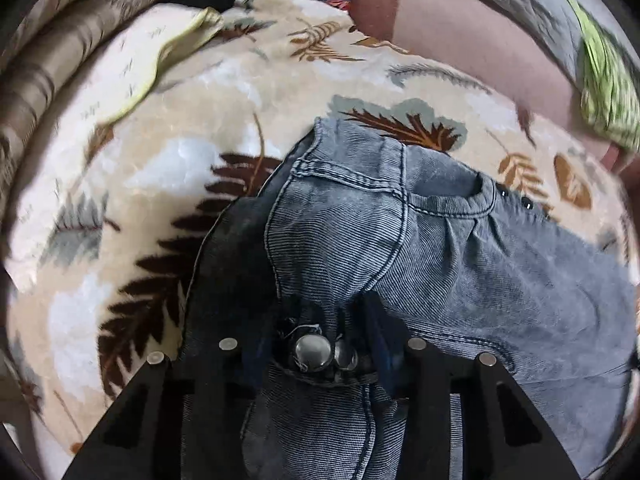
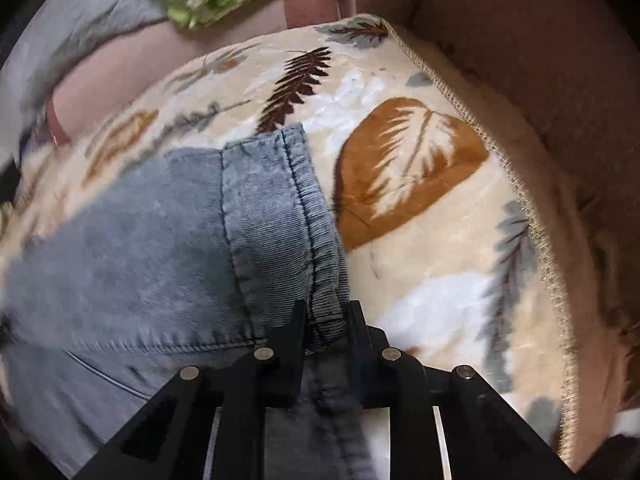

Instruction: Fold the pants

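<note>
Grey-blue denim pants (image 1: 400, 232) lie on a cream blanket (image 1: 168, 152) printed with leaves. In the left wrist view my left gripper (image 1: 328, 320) is shut on the waistband by its two metal buttons (image 1: 314, 354); a front pocket opening (image 1: 472, 200) shows beyond. In the right wrist view my right gripper (image 2: 326, 320) is shut on the hem of the pants (image 2: 280, 220), whose stitched cuff runs away from the jaws over the blanket (image 2: 420, 240).
A brown sofa backrest (image 1: 460, 40) rises behind the blanket, with a green patterned cloth (image 1: 604, 80) on it. A yellow-edged cloth (image 1: 132, 60) lies at the far left. The blanket's trimmed edge (image 2: 532, 208) and the sofa arm (image 2: 560, 60) are to the right.
</note>
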`<state>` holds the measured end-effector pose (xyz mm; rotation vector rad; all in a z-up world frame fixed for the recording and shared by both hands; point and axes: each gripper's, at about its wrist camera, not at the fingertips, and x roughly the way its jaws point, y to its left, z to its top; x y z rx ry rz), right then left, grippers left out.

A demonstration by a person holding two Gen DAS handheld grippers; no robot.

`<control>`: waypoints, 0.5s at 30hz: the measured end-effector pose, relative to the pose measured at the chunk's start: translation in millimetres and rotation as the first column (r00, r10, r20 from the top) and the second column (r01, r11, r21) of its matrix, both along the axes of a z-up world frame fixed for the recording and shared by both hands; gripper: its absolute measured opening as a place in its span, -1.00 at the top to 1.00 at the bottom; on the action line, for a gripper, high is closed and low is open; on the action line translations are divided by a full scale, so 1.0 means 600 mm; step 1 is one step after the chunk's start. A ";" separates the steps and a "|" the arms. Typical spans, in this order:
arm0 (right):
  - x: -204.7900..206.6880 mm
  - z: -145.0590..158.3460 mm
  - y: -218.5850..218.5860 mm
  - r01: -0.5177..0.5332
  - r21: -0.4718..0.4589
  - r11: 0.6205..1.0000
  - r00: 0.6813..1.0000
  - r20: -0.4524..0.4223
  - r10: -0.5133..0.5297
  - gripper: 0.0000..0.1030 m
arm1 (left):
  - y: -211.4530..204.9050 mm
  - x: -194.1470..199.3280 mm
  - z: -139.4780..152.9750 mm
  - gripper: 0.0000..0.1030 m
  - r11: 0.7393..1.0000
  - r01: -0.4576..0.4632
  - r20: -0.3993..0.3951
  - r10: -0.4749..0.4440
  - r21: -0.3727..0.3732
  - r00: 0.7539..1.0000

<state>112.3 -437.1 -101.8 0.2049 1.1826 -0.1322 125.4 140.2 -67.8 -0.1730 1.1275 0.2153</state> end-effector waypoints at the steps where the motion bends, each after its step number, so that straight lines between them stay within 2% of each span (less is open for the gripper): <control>1: 0.003 -0.001 -0.001 -0.004 0.000 1.000 1.000 0.010 0.004 0.44 | -0.007 0.001 0.000 0.10 1.000 0.008 -0.003 -0.008 0.007 1.000; 2: 0.009 0.000 -0.004 -0.007 0.008 1.000 1.000 0.012 0.007 0.30 | -0.007 0.002 0.003 0.00 1.000 0.012 -0.003 -0.012 -0.004 1.000; 3: 0.011 0.003 -0.011 0.002 0.036 0.999 1.000 0.018 -0.003 -0.02 | 0.002 0.009 0.007 -0.09 1.000 0.006 0.000 -0.006 -0.023 1.000; 5: 0.017 0.021 -0.025 0.061 0.099 0.993 0.995 0.067 -0.068 -0.47 | 0.026 0.025 0.020 -0.44 0.997 -0.025 0.034 0.027 -0.074 0.999; 7: 0.033 0.042 -0.040 0.100 0.128 0.987 0.985 0.131 -0.116 -0.47 | 0.039 0.045 0.033 -0.50 0.995 -0.056 0.082 0.063 -0.088 0.995; 8: 0.043 0.047 -0.045 0.112 0.143 0.983 0.980 0.150 -0.133 -0.47 | 0.041 0.059 0.039 -0.51 0.996 -0.067 0.102 0.073 -0.066 0.992; 10: 0.079 0.048 -0.051 0.126 0.208 0.970 0.973 0.163 -0.161 -0.47 | 0.034 0.090 0.041 -0.51 0.998 -0.045 0.119 0.051 -0.054 0.992; 12: 0.127 0.041 -0.043 0.101 0.257 0.961 0.977 0.159 -0.145 -0.47 | 0.028 0.134 0.032 -0.51 0.997 -0.024 0.110 0.032 -0.076 0.993; 15: 0.174 0.035 -0.020 0.067 0.240 0.969 0.981 0.160 -0.107 -0.47 | 0.019 0.177 0.015 -0.50 0.995 -0.025 0.076 0.032 -0.094 0.997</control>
